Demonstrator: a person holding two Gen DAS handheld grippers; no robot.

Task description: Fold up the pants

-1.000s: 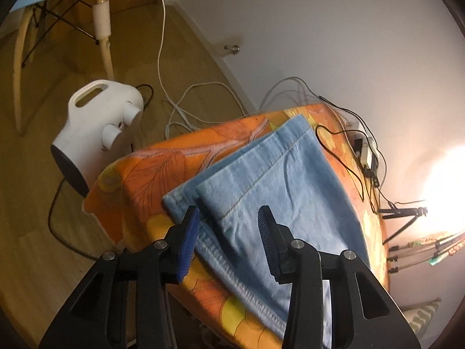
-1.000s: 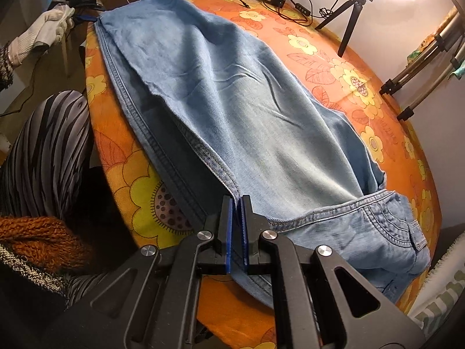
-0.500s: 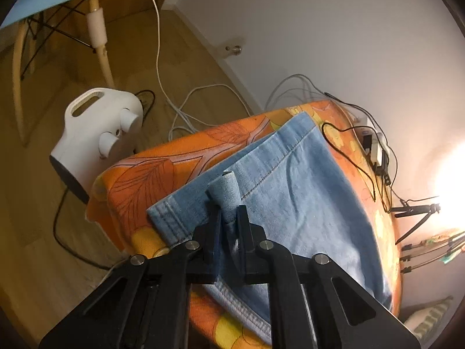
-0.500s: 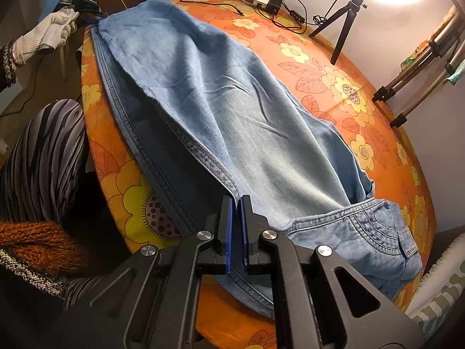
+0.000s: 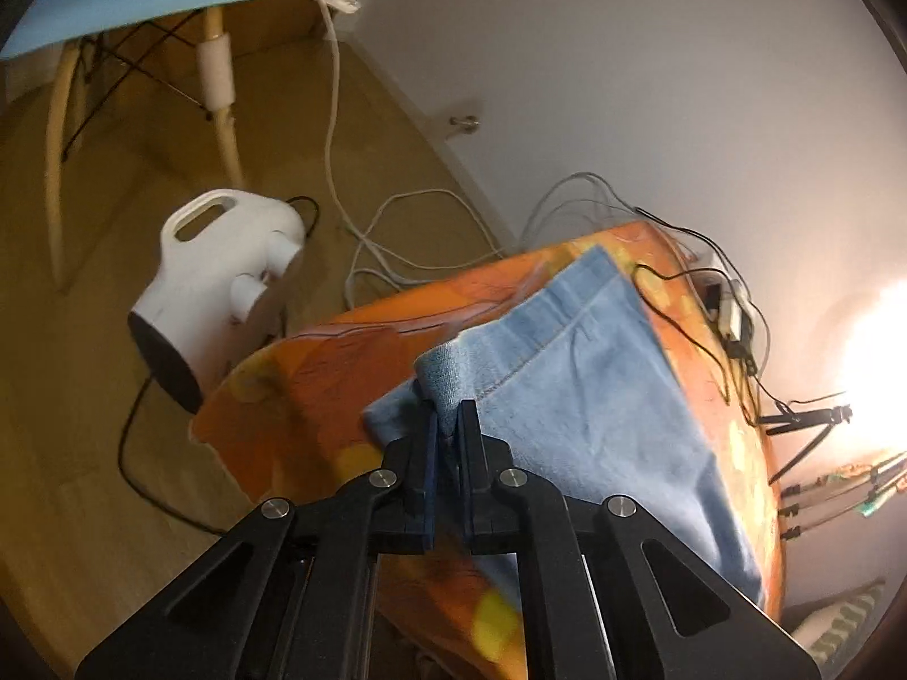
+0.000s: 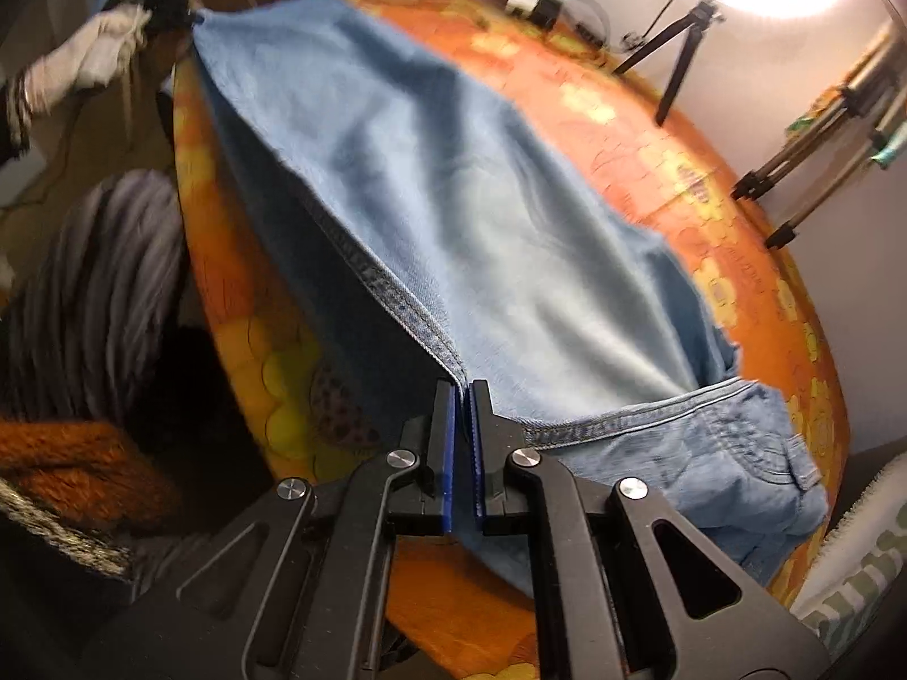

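Left wrist view: the left gripper [image 5: 448,425] is pinched tight on a raised tuck of hem at the ankle end of the pants [image 5: 595,396], at the table's end corner nearest the white heater [image 5: 221,277] on the floor. The denim peaks between the pads and lifts off the orange flowered tablecloth [image 5: 295,396].

In the right wrist view, the right gripper [image 6: 463,442] is clamped just as narrowly on the inseam where it meets the waistband, at the near edge of the table. From there the pants [image 6: 453,198] run in one long strip along the tabletop, the two legs already stacked one on the other, waist and pocket bunched at the near right. The far end appears drawn up toward a gloved hand [image 6: 96,56], though blur makes that hard to confirm.

Judged from this, the lengthwise fold is done and both ends are gripped; bringing the ankles over to the waist looks to be the remaining work. Tripods [image 6: 674,39] and cables stand along the far edge, under a bright lamp.
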